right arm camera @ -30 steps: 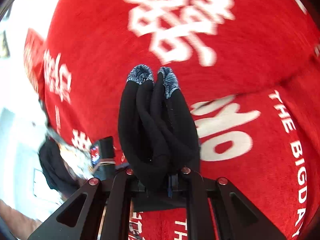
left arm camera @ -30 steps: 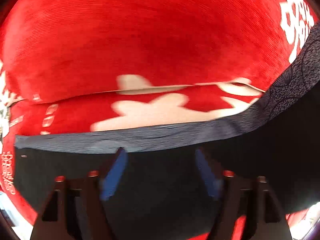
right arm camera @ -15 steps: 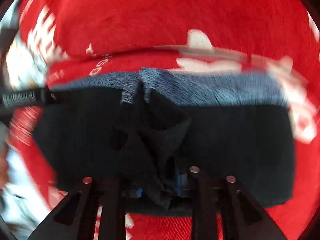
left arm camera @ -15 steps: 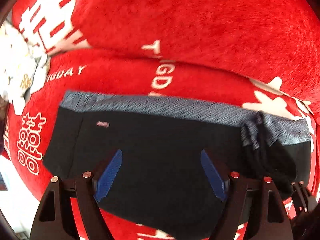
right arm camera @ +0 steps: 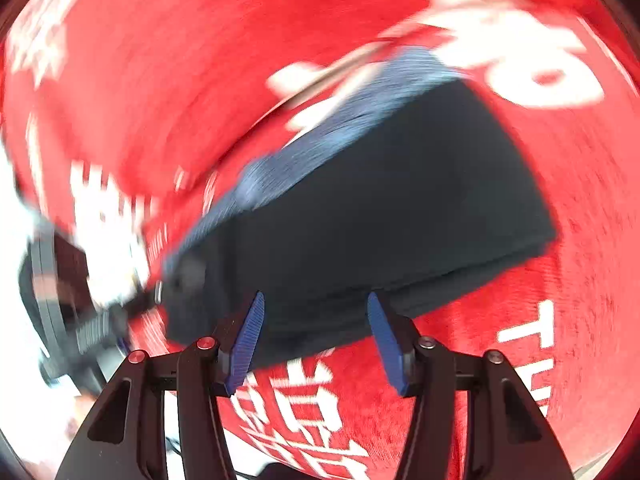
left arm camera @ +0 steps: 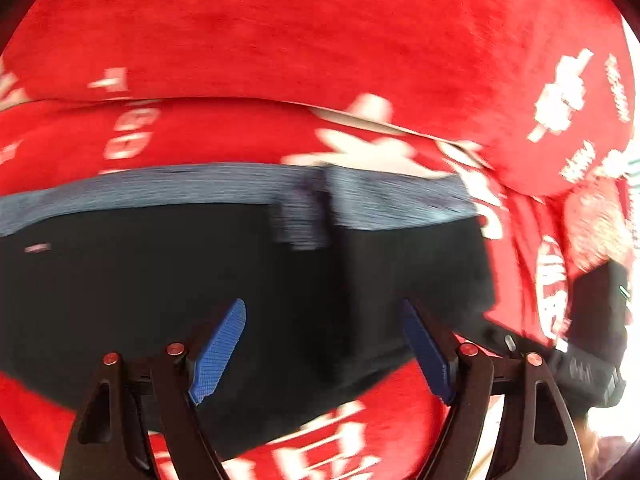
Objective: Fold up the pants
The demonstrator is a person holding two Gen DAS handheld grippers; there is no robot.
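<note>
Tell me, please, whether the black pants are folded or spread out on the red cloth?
Folded: the pants lie as a compact black block, grey waistband along one edge.

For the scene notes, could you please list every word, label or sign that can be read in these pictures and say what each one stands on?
"T": white letter on the red cover, left wrist view.
"GD": white letters below it, blurred.
"TH": white letters on the cover's right side, right wrist view.
White Chinese characters on the cover: too blurred to read.
Small light tag on the black pants: too blurred to read.
</note>
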